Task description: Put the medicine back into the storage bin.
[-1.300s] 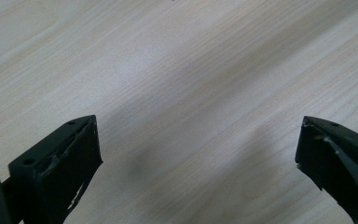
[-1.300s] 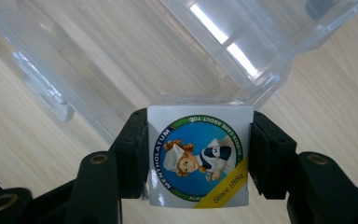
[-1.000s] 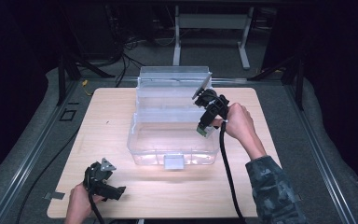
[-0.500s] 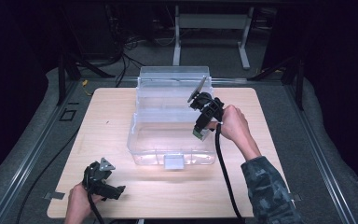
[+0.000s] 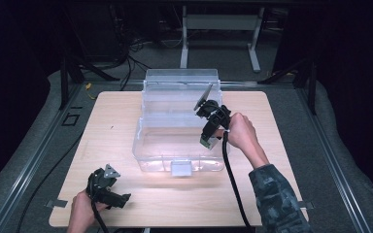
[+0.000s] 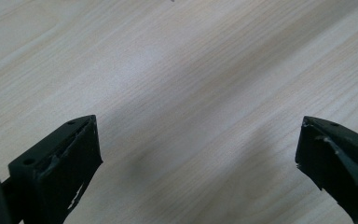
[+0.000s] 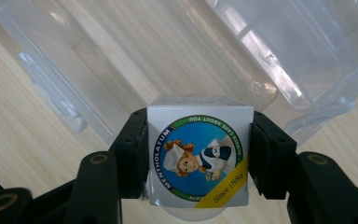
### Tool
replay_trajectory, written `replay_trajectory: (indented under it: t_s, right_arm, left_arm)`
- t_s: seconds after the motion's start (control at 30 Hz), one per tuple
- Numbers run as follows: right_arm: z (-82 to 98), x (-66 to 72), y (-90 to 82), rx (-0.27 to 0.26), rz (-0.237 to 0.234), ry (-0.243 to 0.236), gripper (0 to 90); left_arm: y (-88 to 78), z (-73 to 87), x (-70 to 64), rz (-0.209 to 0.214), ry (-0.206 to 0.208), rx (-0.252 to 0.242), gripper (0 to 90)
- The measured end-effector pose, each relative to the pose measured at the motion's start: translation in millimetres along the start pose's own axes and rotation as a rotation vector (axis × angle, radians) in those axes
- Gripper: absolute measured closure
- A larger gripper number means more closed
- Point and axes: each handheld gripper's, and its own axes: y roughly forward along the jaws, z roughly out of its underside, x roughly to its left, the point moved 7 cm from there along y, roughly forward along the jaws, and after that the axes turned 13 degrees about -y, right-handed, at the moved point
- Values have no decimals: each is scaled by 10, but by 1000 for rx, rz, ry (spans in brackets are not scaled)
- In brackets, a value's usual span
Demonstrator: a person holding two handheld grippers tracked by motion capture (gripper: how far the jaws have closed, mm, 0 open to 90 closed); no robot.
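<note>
A clear plastic storage bin [image 5: 148,145] stands in the middle of the wooden table, its lid [image 5: 182,80] swung up at the back. My right gripper [image 5: 206,142] points down over the bin's right side, shut on a small white Mentholatum box [image 7: 198,156] with a round blue label; the box [image 5: 206,142] hangs just above the bin's inside. The bin's clear walls [image 7: 279,56] lie under the box. My left gripper [image 5: 121,199] rests near the table's front left corner, its jaws open over bare wood [image 6: 191,116] with nothing between them.
The table [image 5: 111,121] has bare wood left and right of the bin. A white latch [image 5: 180,168] sticks out of the bin's front wall. Metal rails [image 5: 39,150] and dark cables run along the floor beside the table.
My right gripper has moved a little left and down with the box, from the bin's right rim to over its inside. The left gripper has stayed put.
</note>
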Motion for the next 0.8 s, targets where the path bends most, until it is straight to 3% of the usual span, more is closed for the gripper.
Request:
replay_trajectory:
  t_s: [0.8]
  right_arm:
    - [165,-13,343,86,-25,17,467]
  left_arm:
    - [12,3,-17,-3,7,2,1]
